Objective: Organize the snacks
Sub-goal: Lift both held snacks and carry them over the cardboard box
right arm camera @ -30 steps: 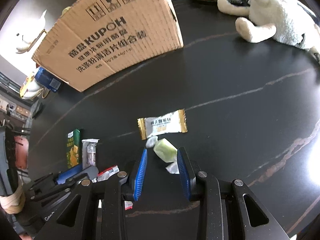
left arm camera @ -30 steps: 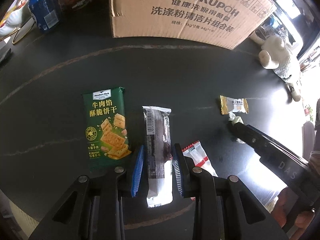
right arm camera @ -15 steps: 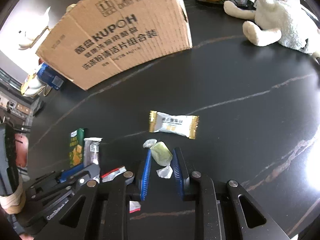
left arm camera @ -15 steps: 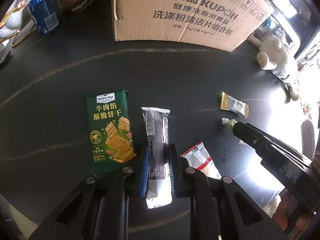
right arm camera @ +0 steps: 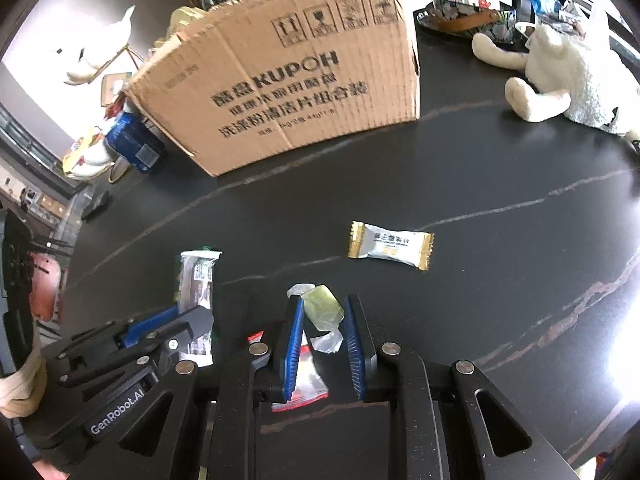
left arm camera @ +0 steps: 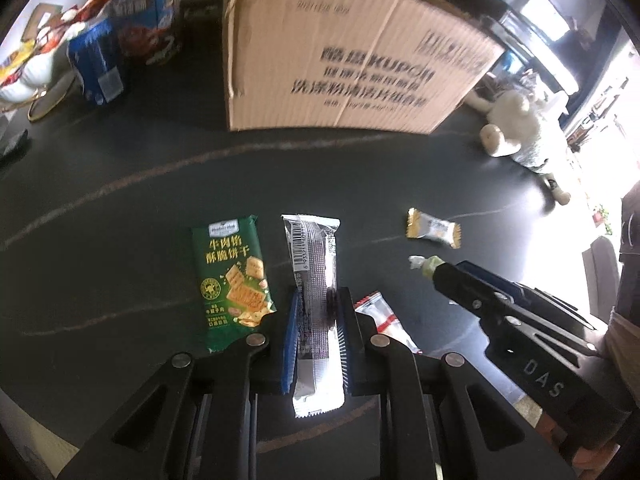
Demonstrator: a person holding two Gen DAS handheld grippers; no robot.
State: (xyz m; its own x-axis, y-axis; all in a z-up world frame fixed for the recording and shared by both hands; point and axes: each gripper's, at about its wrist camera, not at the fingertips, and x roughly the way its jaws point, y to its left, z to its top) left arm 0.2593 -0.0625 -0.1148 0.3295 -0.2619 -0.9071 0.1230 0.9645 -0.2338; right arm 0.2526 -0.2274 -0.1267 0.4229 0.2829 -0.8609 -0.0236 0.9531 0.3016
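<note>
My left gripper is shut on a long silver-and-dark snack bar and holds it just off the black table; the same bar shows at the left of the right wrist view. My right gripper is shut on a pale green wrapped candy, whose twisted end sticks out of the fingers in the left wrist view. A green cracker packet lies left of the bar. A red-and-white sachet lies right of it. A gold-ended white candy rests further out.
A large open cardboard box stands at the back of the table. Blue snack packs stand left of it. A white plush toy lies at the far right, with a patterned tray behind it.
Both grippers closed on their snacks, the left on the silver bar and the right on the green candy. Both then rose a little with them, so the table looks farther away.
</note>
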